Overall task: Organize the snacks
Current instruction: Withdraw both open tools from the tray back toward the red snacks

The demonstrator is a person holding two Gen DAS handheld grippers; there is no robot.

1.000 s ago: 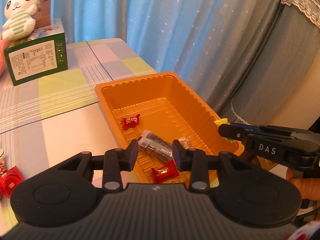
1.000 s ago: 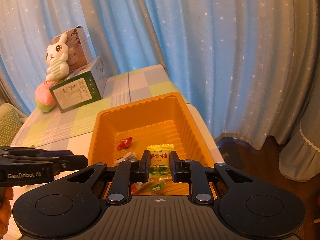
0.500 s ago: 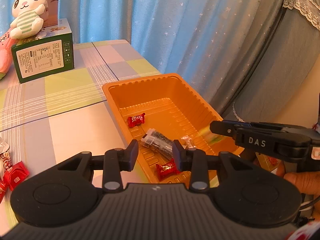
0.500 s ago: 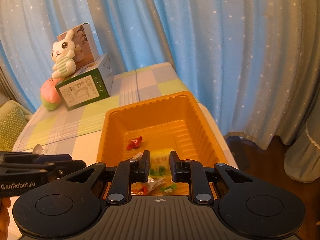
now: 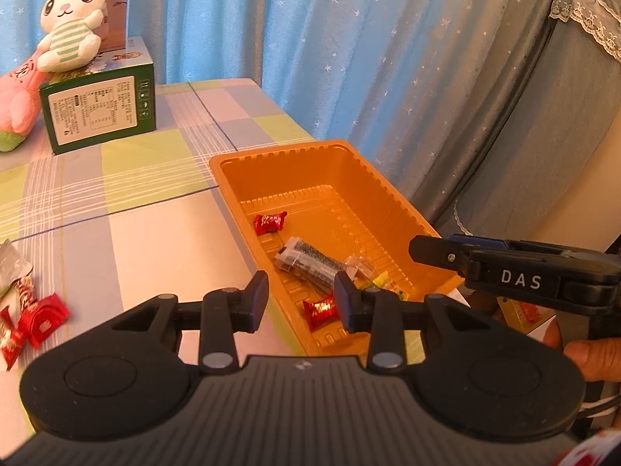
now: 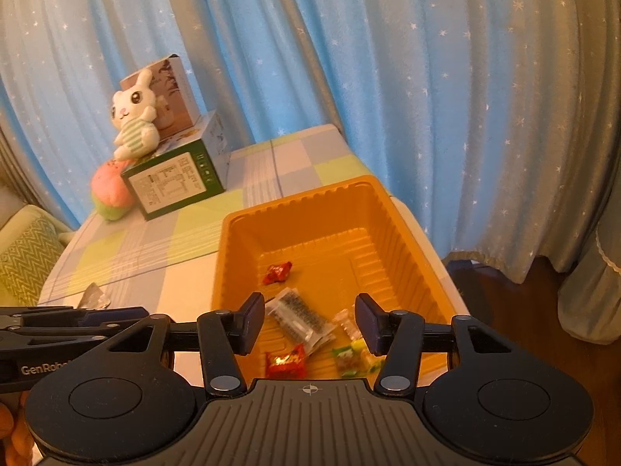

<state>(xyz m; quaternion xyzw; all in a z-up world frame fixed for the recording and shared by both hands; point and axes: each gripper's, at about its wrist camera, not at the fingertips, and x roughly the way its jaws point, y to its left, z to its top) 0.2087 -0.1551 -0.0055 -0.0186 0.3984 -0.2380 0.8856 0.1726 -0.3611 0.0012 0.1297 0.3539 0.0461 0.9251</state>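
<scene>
An orange tray (image 5: 279, 151) (image 6: 295, 202) sits at the table's right end. It holds two red candies (image 6: 277, 272) (image 6: 285, 363), a dark packet (image 5: 310, 262) (image 6: 299, 320), a clear wrapper (image 6: 347, 324) and a yellow-green candy (image 6: 353, 359) (image 5: 382, 281). My right gripper (image 6: 310, 310) (image 5: 427, 250) hovers over the tray's near end, jaws opening, nothing between them. My left gripper (image 5: 300, 295) (image 6: 128, 316) hangs over the tray's near left rim, jaws slightly apart and empty. Loose red candies (image 5: 42, 316) lie on the table at the left.
A green box (image 5: 101, 110) (image 6: 174, 184) with a bunny plush (image 5: 71, 31) on top stands at the far left, a pink plush (image 5: 15, 105) beside it. A silver wrapper (image 5: 9, 270) lies near the loose candies. Blue curtains hang behind; the table edge runs just right of the tray.
My right gripper's jaws have parted, and the yellow-green candy they held now lies in the tray. The left gripper has drawn back a little from the tray.
</scene>
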